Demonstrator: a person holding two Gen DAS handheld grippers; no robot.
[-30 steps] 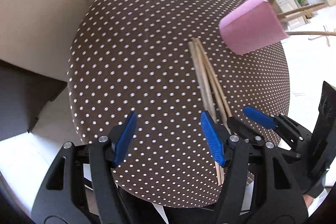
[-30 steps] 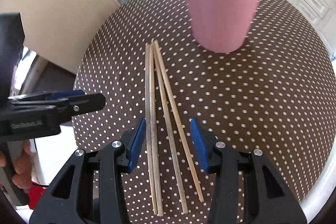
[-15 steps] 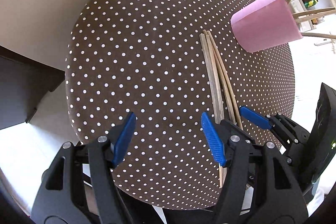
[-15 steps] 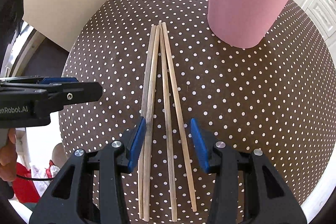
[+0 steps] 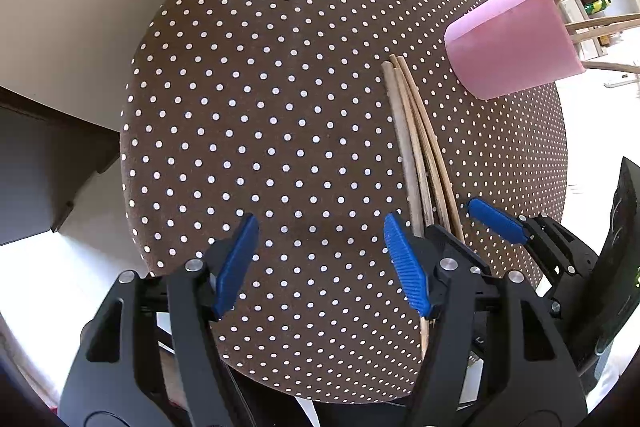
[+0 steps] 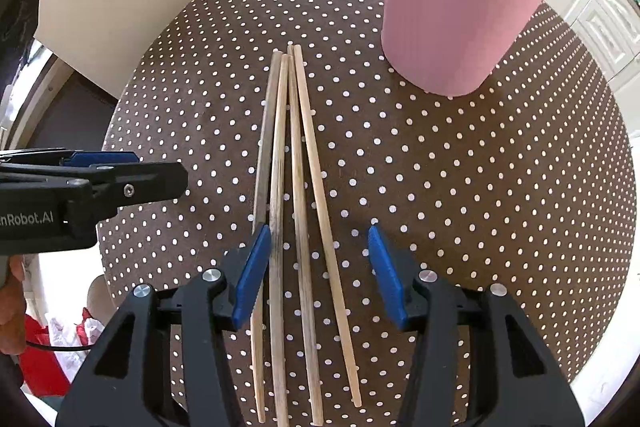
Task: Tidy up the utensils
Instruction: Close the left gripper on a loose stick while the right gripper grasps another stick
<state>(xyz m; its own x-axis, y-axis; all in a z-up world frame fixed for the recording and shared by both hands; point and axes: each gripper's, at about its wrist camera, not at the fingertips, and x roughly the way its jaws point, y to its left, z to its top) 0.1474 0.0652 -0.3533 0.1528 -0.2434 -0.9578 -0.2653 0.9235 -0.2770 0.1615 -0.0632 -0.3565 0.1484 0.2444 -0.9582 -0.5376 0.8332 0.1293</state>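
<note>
**Four chopsticks lie loose under the right gripper**

Four wooden chopsticks (image 6: 294, 211) are laid side by side on a round table (image 6: 500, 187) covered in brown cloth with white dots. Their far tips are bunched together just beside the base of a pink cup (image 6: 456, 7), which is set near the table's far edge; their near ends are fanned out toward the near edge. More wooden sticks are seen standing in the cup.

The right gripper (image 6: 318, 271) is held above the chopsticks with its jaws opening; the sticks are seen between the blue pads, and none is pressed. The left gripper (image 5: 320, 261) is held over bare cloth toward the table's near edge, jaws released and nothing between them, with the chopsticks just beside its right pad.
</note>
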